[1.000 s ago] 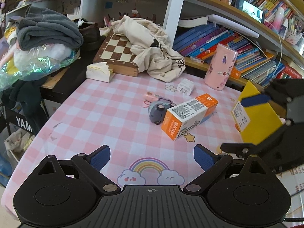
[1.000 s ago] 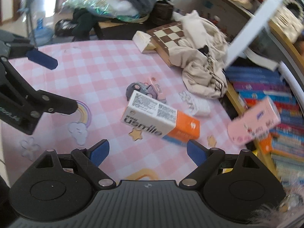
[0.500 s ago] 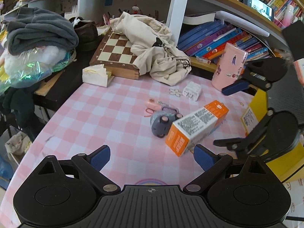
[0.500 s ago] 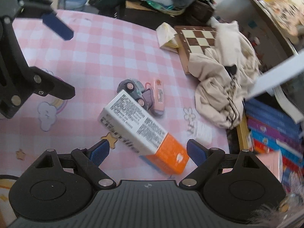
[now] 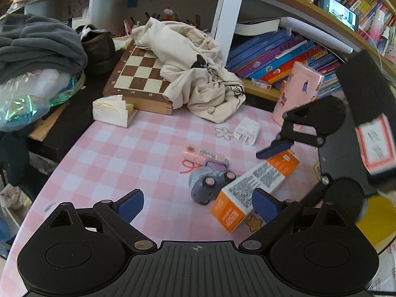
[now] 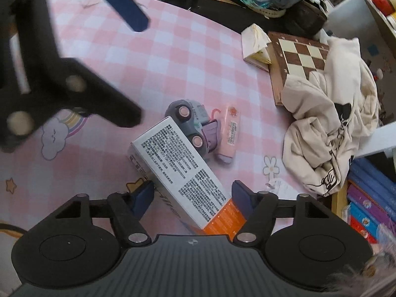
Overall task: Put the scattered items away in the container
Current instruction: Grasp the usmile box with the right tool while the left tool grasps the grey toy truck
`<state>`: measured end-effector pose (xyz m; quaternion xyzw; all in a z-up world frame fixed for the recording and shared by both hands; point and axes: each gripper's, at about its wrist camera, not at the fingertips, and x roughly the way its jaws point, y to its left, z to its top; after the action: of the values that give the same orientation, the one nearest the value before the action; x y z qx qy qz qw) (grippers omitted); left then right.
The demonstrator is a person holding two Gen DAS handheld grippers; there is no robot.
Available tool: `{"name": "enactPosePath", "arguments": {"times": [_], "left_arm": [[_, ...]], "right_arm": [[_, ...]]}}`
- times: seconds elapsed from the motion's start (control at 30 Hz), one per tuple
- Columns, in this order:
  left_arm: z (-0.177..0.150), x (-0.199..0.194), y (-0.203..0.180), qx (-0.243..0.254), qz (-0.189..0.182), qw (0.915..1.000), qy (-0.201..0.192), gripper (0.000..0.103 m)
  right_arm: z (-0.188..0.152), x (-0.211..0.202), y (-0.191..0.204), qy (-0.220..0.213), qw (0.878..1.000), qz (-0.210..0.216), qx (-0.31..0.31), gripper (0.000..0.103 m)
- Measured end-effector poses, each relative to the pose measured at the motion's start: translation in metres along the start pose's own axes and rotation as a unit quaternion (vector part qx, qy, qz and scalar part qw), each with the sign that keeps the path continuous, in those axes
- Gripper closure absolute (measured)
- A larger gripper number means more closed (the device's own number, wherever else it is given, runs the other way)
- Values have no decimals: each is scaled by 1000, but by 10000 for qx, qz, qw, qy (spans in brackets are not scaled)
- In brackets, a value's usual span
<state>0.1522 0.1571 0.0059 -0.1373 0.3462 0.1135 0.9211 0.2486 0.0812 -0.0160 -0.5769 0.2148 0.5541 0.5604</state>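
An orange and white carton (image 6: 183,170) lies flat on the pink checked tablecloth (image 6: 188,57). My right gripper (image 6: 191,191) points down over it. Its jaws are closing with the carton between them, the left pad at the carton's edge and the right pad a sliver off. In the left wrist view the carton (image 5: 257,180) sits under the right gripper (image 5: 279,170). A grey-purple toy car (image 5: 210,185), a pink tube (image 5: 203,154) and a white plug (image 5: 247,132) lie nearby. My left gripper (image 5: 198,203) is open and holds nothing. A yellow container (image 5: 378,220) shows at the right edge.
A chessboard (image 5: 141,74) and a crumpled cream cloth (image 5: 193,74) fill the back of the table, with a tissue pack (image 5: 111,111) at the left. A pink patterned case (image 5: 299,91) stands before shelves of books (image 5: 279,57). Piled clothes (image 5: 37,44) lie far left.
My right gripper rolled, sank over the carton and narrowed its jaws around it. My left gripper slid forward over the table, still open.
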Motion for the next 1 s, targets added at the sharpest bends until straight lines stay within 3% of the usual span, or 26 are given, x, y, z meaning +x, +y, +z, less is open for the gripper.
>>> {"name": "enactPosePath", "arguments": {"times": [0.17,0.37,0.6,0.8,1.0], "left_arm": [[12,13,0,49,12,10000,31,8],[27,45,-13,379,21,9987,334,9],[23,84,-29,693,183,9940,822,26],[20,93,-28,666,168,9937,890,43],[17,94,-28,743,94,9942,774,43]], "right_arm": [[-5,-16,9,-74,9996,287,-41,51],[-9,-33,30,-25,9976,602,-337,54],[-13,-43,48,-130,9967,717,-349,55],[-12,-43,50,-143,9972,698,-243,54],[-13,-42,51,-136,9972,692,-229,53]]}}
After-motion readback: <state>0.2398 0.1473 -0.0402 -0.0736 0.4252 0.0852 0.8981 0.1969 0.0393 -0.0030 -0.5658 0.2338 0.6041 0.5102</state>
